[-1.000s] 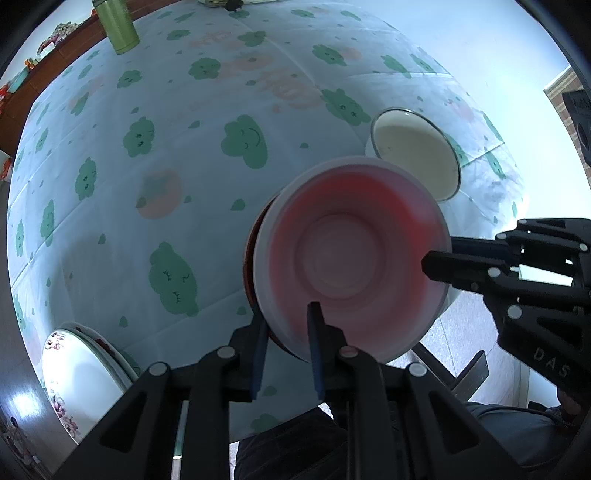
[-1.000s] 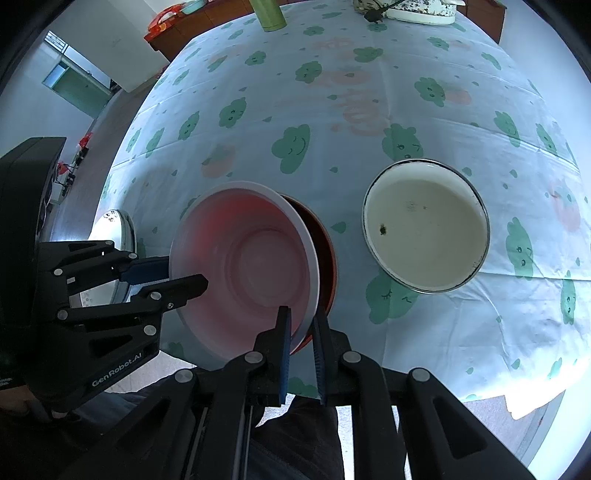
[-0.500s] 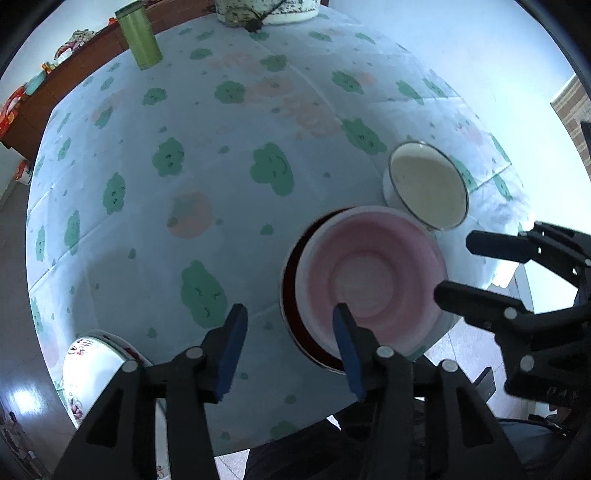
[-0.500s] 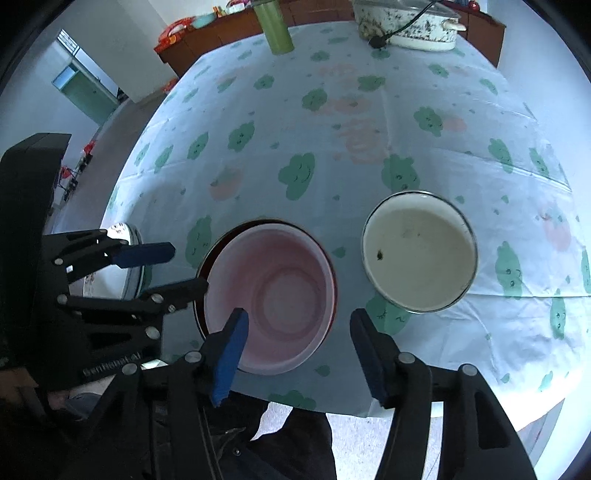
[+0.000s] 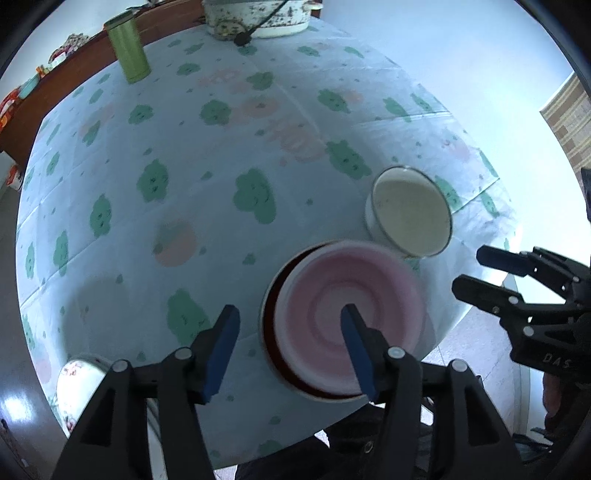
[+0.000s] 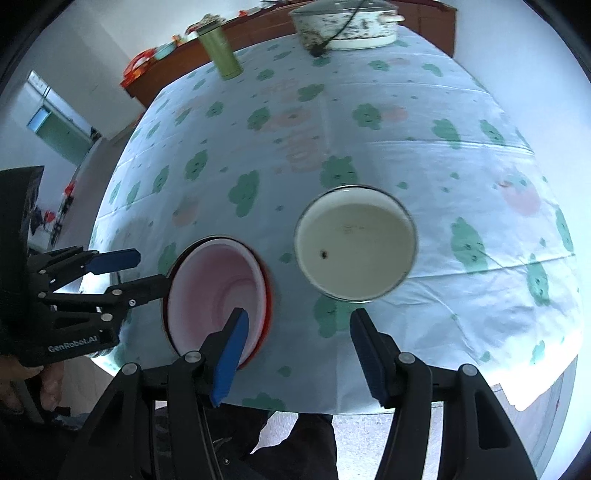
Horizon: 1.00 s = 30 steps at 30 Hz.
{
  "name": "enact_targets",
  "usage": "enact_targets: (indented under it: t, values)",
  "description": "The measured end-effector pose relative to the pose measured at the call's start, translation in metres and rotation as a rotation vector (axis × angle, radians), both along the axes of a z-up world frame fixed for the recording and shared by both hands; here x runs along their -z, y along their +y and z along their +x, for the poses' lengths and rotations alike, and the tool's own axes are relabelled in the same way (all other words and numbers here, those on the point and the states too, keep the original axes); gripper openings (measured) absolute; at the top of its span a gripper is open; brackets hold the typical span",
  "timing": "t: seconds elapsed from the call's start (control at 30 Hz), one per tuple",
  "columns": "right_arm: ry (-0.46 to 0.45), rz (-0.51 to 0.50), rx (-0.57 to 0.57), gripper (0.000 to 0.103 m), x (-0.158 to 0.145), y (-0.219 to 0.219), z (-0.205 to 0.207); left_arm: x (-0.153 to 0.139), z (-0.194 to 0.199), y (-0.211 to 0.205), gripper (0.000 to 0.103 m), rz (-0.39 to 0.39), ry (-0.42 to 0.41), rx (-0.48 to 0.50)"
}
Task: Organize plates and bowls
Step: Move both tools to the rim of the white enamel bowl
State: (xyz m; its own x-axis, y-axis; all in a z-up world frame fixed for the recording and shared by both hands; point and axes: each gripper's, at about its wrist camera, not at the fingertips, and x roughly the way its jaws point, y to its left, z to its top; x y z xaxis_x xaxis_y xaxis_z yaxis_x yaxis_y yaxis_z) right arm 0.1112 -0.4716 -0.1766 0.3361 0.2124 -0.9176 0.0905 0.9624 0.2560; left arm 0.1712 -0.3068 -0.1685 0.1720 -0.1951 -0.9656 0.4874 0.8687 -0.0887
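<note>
A pink-white bowl sits nested in a red bowl near the table's front edge; both also show in the right wrist view. A cream enamel bowl stands to their right, also seen in the right wrist view. A flowered white plate lies at the front left edge. My left gripper is open and empty above the nested bowls. My right gripper is open and empty, above the table edge between the two bowls.
A green cylindrical can and a white electric cooker with a black cord stand at the far side. The tablecloth has green cloud prints. A brown sideboard lies beyond the table.
Both grippers let go of the pink-white bowl, which now rests in the red bowl. Both have opened wide and pulled back and up from the table.
</note>
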Motion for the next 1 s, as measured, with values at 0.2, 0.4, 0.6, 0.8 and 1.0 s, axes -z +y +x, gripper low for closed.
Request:
enact_targets:
  t: [0.2, 0.4, 0.6, 0.8, 1.0]
  values:
    - [0.006, -0.029, 0.085, 0.06, 0.004, -0.023, -0.006, -0.005, 0.01, -0.032, 0.064, -0.006, -0.028, 0.066]
    - [0.037, -0.08, 0.089, 0.06, 0.016, -0.019, -0.005, 0.003, 0.018, -0.045, 0.067, 0.012, -0.018, 0.105]
    - [0.045, -0.087, 0.045, 0.06, 0.027, 0.005, 0.003, 0.006, 0.028, -0.038, 0.067, 0.023, -0.014, 0.086]
    - [0.054, -0.097, 0.016, 0.06, 0.034, 0.017, 0.009, 0.01, 0.035, -0.034, 0.067, 0.026, -0.003, 0.081]
    - [0.045, -0.129, -0.009, 0.06, 0.033, 0.026, 0.012, 0.012, 0.039, -0.038, 0.067, 0.022, 0.001, 0.092]
